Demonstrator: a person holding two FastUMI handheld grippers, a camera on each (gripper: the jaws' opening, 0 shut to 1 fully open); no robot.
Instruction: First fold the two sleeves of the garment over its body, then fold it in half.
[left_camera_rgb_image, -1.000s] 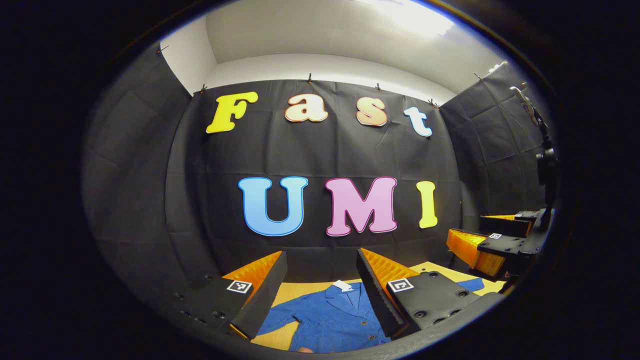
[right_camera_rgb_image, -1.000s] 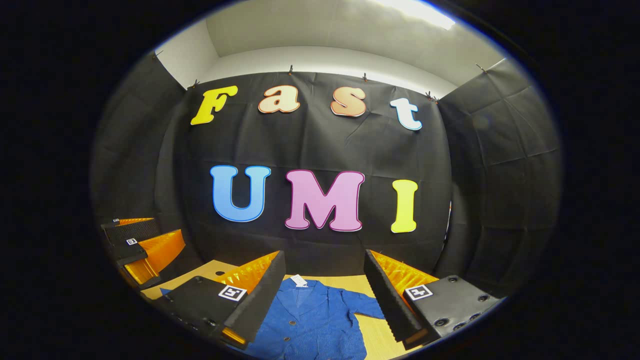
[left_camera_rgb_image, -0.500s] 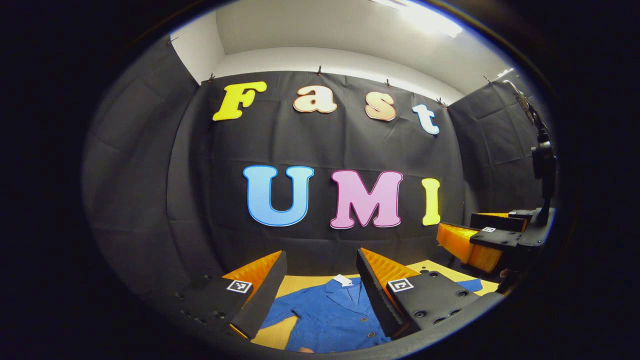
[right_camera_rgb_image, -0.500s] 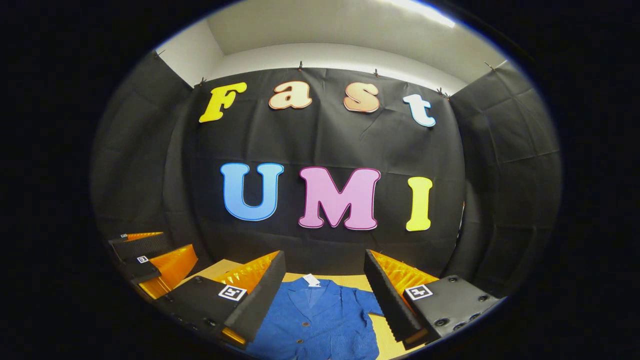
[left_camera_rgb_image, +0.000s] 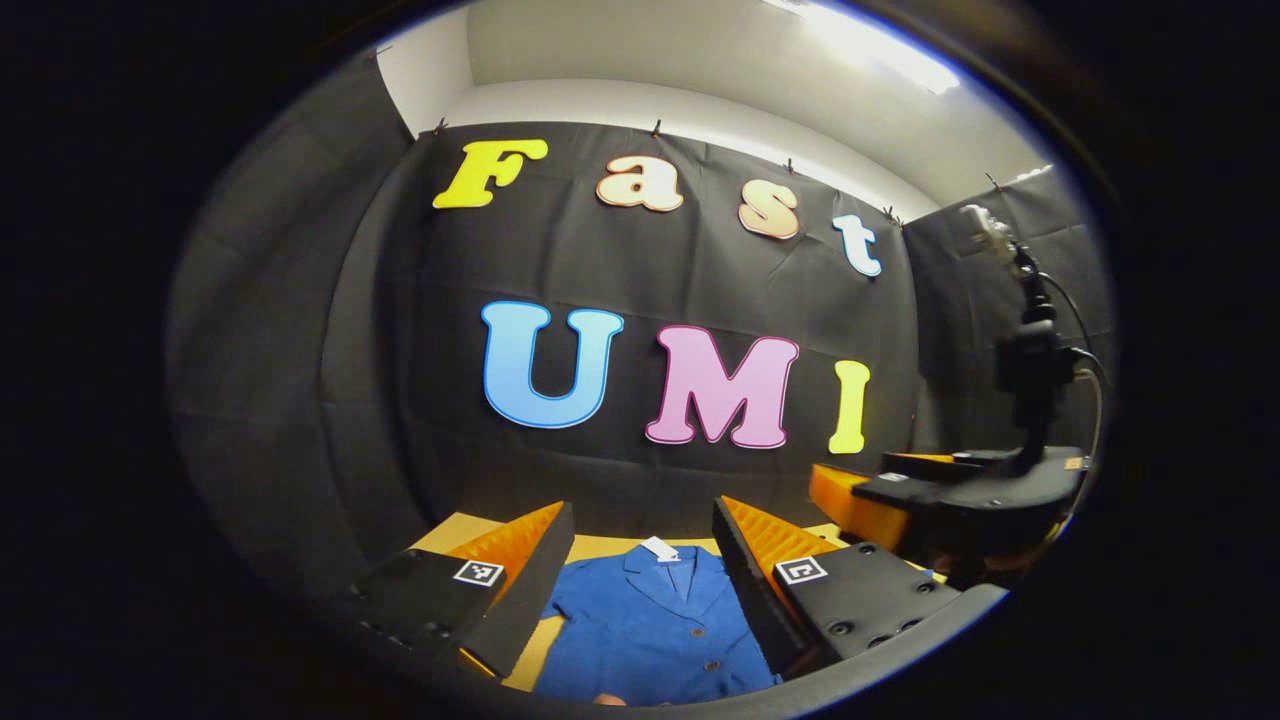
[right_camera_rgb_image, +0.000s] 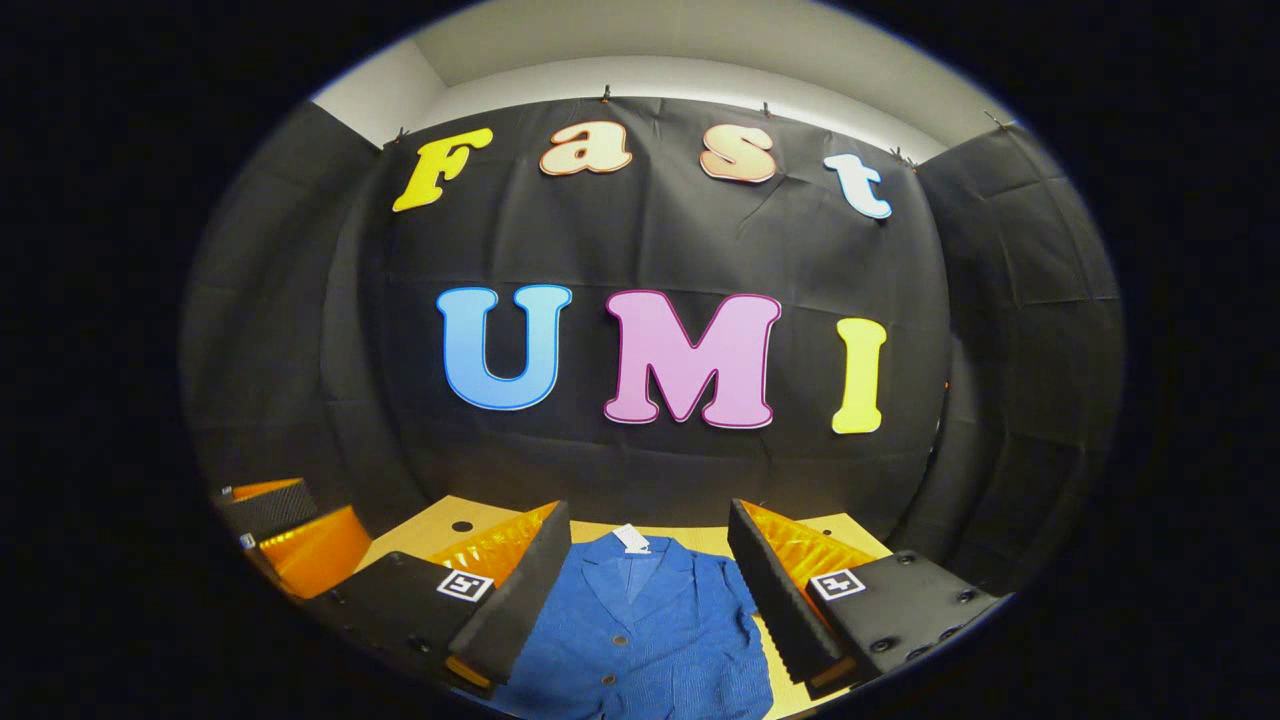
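A blue button-front jacket (left_camera_rgb_image: 650, 630) lies flat on the wooden table (left_camera_rgb_image: 455, 528), collar away from me, with a white label (left_camera_rgb_image: 659, 548) at the neck. My left gripper (left_camera_rgb_image: 641, 512) hovers open above it, the jacket body showing between its fingers. My right gripper (right_camera_rgb_image: 650, 512) is also open over the jacket (right_camera_rgb_image: 640, 640), whose label (right_camera_rgb_image: 631, 538) sits at the collar. Both sleeves are mostly hidden behind the fingers; a bit of one sleeve (right_camera_rgb_image: 745, 600) shows beside the body. The right gripper (left_camera_rgb_image: 862, 482) hangs close at the right, the left gripper (right_camera_rgb_image: 285, 520) at the far left.
The black cloth wall stands right behind the table's (right_camera_rgb_image: 440, 520) far edge. A small round hole (right_camera_rgb_image: 461, 525) marks the tabletop at the back left. A dark post with a cable (left_camera_rgb_image: 1030, 360) rises from the right gripper's body.
Both views now sit more squarely over the jacket, which lies centred between each pair of fingers. In the left gripper view the right gripper has come closer. Both stay open.
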